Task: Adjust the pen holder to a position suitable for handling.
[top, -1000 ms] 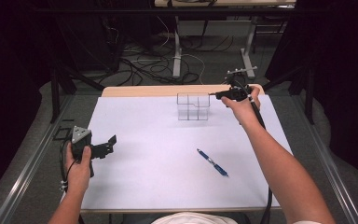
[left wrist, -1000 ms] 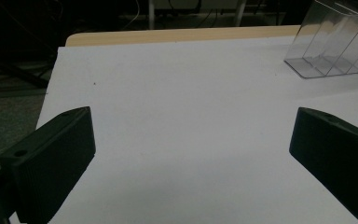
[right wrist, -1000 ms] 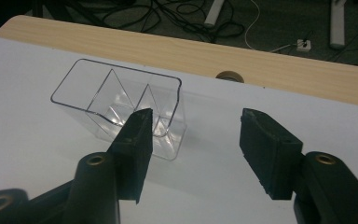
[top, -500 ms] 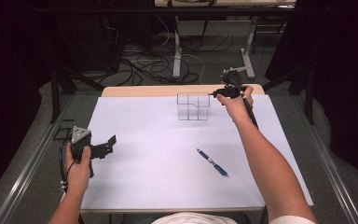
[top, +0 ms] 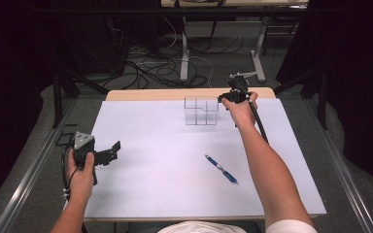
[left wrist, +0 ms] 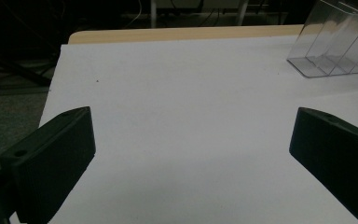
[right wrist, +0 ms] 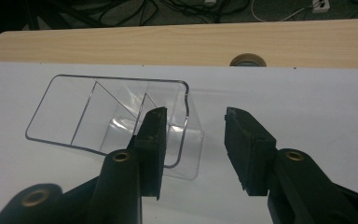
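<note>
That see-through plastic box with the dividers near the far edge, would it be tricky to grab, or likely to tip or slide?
The clear organizer looks thin-walled and empty, so probably light and apt to slide on the smooth white sheet. Its glossy walls may be slippery between the pads of the right tool, whose jaws straddle one end wall and have just been closing. It stands tall on a narrow base, so a sideways push might tip it.
</note>
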A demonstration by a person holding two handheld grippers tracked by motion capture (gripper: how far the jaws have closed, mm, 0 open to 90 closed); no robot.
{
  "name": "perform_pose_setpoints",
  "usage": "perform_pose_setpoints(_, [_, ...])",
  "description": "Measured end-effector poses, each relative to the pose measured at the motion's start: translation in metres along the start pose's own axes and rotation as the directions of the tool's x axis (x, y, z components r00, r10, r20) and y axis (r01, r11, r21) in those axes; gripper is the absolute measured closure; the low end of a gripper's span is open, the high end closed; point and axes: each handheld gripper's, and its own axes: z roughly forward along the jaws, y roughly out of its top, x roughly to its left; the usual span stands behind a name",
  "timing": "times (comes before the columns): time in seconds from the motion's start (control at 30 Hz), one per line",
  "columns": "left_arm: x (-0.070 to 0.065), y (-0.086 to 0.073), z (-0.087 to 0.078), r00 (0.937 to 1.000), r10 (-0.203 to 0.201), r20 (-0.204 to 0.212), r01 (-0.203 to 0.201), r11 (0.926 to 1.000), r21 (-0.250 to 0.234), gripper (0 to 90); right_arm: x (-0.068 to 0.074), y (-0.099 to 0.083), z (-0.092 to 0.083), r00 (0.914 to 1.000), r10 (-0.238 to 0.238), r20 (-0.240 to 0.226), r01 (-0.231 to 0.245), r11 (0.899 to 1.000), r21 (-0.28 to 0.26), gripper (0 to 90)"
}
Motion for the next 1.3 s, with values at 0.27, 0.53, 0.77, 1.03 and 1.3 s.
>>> perform_pose_setpoints(0.27, [0.001, -0.001, -0.001, 1.0000, -0.005, -0.004, 0.005, 1.0000, -0.005, 0.0, 0.003, -0.003, 0.015, 0.9992, 0.036, -0.018, -0.036, 0.999, 0.001, 59.0])
perform_pose_setpoints(0.53, [0.001, -0.001, -0.001, 1.0000, -0.008, -0.005, 0.008, 1.0000, -0.002, 0.1, 0.006, -0.007, 0.029, 0.9981, 0.057, -0.026, -0.056, 0.998, 0.017, 62.0])
perform_pose_setpoints(0.77, [0.003, -0.002, -0.003, 0.9999, -0.014, -0.007, 0.014, 0.9999, -0.002, 0.0, 0.008, -0.010, 0.041, 0.9970, 0.078, 0.000, -0.078, 0.996, 0.040, 67.2])
perform_pose_setpoints(1.03, [0.003, -0.003, -0.003, 0.9999, -0.014, -0.005, 0.014, 0.9999, -0.004, 0.0, 0.009, -0.013, 0.048, 0.9963, 0.073, 0.045, -0.076, 0.995, 0.071, 75.5])
perform_pose_setpoints(1.3, [0.003, -0.003, -0.003, 0.9999, -0.012, -0.004, 0.012, 0.9999, 0.001, 0.0, 0.012, -0.015, 0.050, 0.9926, 0.069, 0.100, -0.080, 0.991, 0.111, 82.7])
